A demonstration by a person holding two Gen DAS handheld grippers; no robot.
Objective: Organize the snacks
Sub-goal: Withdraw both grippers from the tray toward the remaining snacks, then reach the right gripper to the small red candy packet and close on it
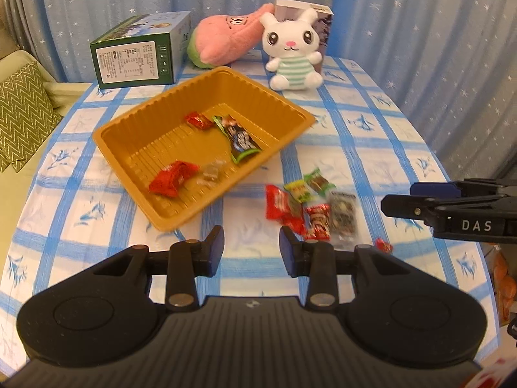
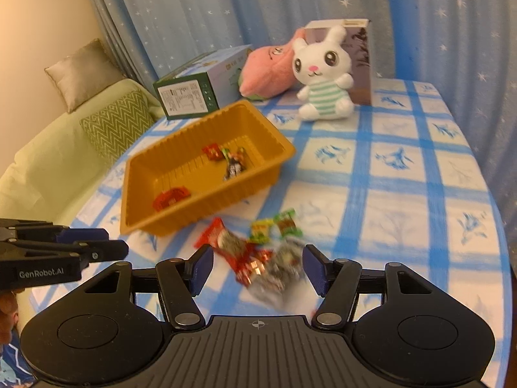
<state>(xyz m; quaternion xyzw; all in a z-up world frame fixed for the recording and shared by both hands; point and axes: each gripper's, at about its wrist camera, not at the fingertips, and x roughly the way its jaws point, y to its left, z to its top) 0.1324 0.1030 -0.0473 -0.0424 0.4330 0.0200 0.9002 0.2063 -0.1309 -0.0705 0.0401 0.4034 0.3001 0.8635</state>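
Blue-padded jaws of the left gripper (image 1: 251, 250) are standing spread and holding nothing; the loose snack pile (image 1: 311, 208) is lying on the table (image 1: 371, 148) just ahead, toward its right jaw; the right gripper (image 2: 258, 270) is gaping wide around that pile, blurred; the orange tray (image 1: 206, 148) is carrying several packets; "DAS" and "GenRobot.AI" are showing on the grippers.

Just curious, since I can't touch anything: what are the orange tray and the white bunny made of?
The orange tray looks like thin molded plastic with a slight sheen; its walls and floor are ribbed. The white bunny looks like soft plush fabric, fuzzy and matte, with a striped cloth body, probably stuffed.
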